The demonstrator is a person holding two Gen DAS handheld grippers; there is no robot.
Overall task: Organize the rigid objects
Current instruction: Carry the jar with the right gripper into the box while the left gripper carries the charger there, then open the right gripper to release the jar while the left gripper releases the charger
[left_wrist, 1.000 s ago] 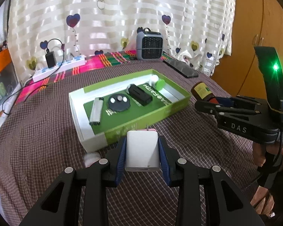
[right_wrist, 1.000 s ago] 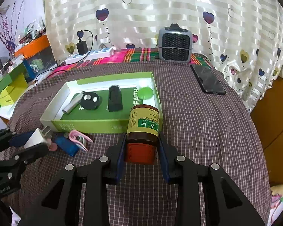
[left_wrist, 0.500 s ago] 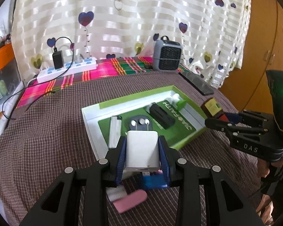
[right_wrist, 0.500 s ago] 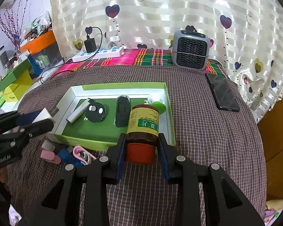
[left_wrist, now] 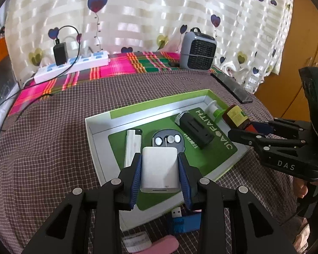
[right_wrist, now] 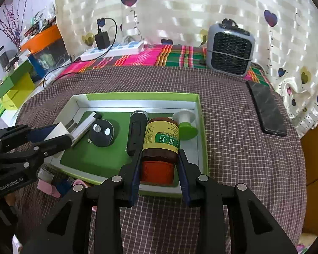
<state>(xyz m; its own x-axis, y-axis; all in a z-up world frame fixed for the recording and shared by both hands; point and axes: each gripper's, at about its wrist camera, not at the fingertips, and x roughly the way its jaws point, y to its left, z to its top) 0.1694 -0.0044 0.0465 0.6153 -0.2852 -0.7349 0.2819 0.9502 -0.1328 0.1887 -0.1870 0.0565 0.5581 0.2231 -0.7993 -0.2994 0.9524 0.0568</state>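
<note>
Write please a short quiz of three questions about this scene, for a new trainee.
1. True or false: the left hand-held gripper is empty.
2. What does the right hand-held gripper hold? A) phone B) brown bottle C) lighter
3. Fill in: the round black item lies inside the green ____.

Key:
1. False; it is shut on the white charger.
2. B, the brown bottle with a red cap.
3. tray, beside the white lighter and the black rectangular device.
</note>
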